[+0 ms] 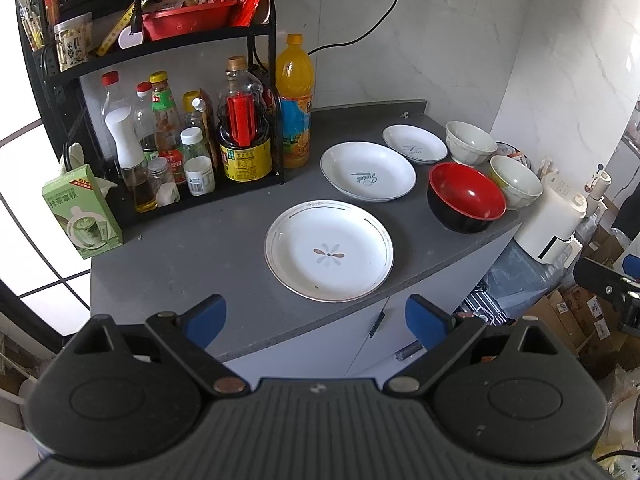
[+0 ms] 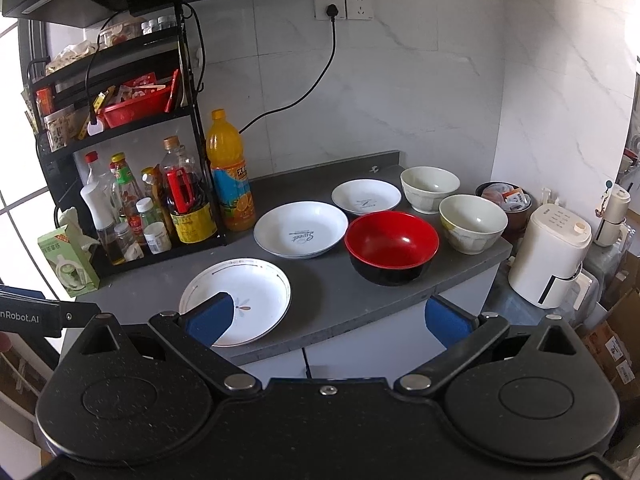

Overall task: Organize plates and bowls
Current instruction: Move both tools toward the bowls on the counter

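On the grey counter (image 1: 192, 248) lie a flower-patterned plate (image 1: 329, 250) (image 2: 236, 301) at the front, a larger white plate (image 1: 368, 171) (image 2: 301, 229) behind it, and a small white plate (image 1: 414, 144) (image 2: 366, 197) further back. A red-and-black bowl (image 1: 466, 197) (image 2: 391, 246) and two cream bowls (image 1: 469, 142) (image 1: 515, 182) (image 2: 429, 189) (image 2: 472, 223) stand to the right. My left gripper (image 1: 316, 320) hovers open, just short of the front plate. My right gripper (image 2: 326, 320) is also open near the counter edge, and its left finger (image 2: 210, 320) overlaps the front plate.
A black rack (image 1: 256, 40) with sauce bottles (image 1: 243, 128) and an orange drink bottle (image 1: 295, 100) (image 2: 230, 168) fills the counter's left back. A green carton (image 1: 82, 216) stands at the left edge. A white appliance (image 2: 554, 254) and cardboard boxes (image 1: 576, 320) sit to the right, below the counter.
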